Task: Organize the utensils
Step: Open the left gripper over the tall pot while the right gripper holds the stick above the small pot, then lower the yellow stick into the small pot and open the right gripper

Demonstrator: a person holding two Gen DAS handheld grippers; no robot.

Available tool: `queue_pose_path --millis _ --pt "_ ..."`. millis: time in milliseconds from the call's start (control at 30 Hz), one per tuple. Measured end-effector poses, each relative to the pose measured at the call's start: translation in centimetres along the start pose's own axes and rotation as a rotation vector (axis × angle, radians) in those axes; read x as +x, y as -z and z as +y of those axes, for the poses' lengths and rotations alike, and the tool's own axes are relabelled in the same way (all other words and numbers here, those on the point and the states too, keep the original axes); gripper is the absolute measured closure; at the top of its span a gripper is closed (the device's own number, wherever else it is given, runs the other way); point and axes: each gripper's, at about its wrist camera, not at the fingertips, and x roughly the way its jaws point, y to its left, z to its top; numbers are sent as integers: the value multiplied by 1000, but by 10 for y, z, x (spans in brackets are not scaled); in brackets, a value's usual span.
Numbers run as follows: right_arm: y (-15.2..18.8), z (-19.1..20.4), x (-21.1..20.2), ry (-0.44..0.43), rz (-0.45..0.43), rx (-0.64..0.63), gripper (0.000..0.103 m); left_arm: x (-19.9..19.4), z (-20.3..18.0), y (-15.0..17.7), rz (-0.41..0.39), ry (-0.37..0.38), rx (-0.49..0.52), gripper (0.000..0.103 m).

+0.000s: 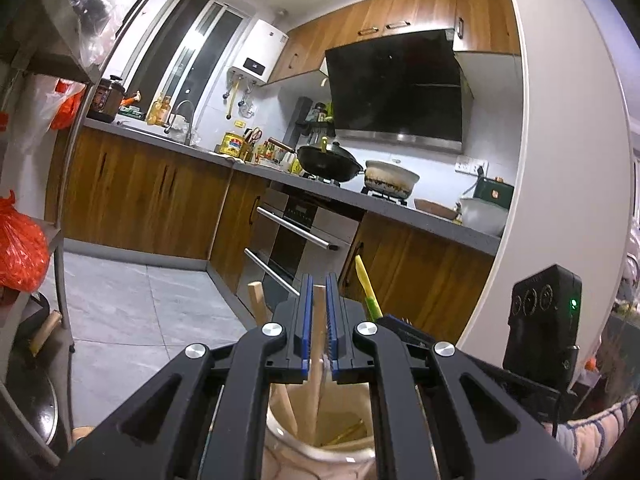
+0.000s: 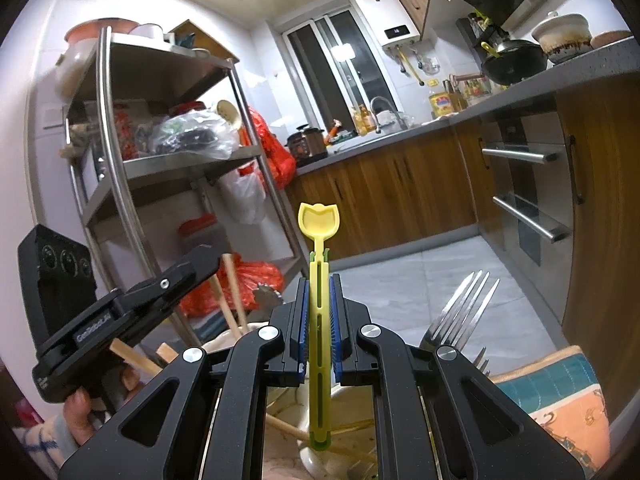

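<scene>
The left hand-held gripper is held above a cream holder, its blue-padded fingers pointed forward and slightly upward towards the kitchen cabinets. The jaws are closed on a wooden utensil handle, which runs down between the pads into the holder's mouth. A second wooden handle is seen leaning out of the holder just to the left of the fingers. In the right wrist view the left hand-held gripper is seen from the side, tilted over the wooden handles, with the person's fingers wrapped under its body.

The right hand-held gripper is held just beside the left one, likewise aimed forward over the holder. Its jaws are clamped on a yellow plastic spoon, which is held upright along the fingers: the tulip-shaped bowl stands clear above the fingertips and the green-tipped lower end reaches down to the holder's rim. The same spoon's top is glimpsed in the left wrist view, just right of the left fingers.

A metal fork stands tines-up to the right of the right hand-held gripper, with a smaller fork partly hidden behind the arm. Whether these sit in the same holder cannot be told.
</scene>
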Motion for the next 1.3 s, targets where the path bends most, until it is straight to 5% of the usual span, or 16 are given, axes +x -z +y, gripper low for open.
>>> queue_pose_path --millis 800,1033,1300 --pt "12 4 -16 52 2 -31 92 -39 -16 -1 56 -67 52 97" --pt "18 23 5 99 -46 -178 92 -47 -22 -5 53 -69 59 97" --pt "27 14 -7 105 -34 -162 92 -48 -25 -3 50 -65 51 97"
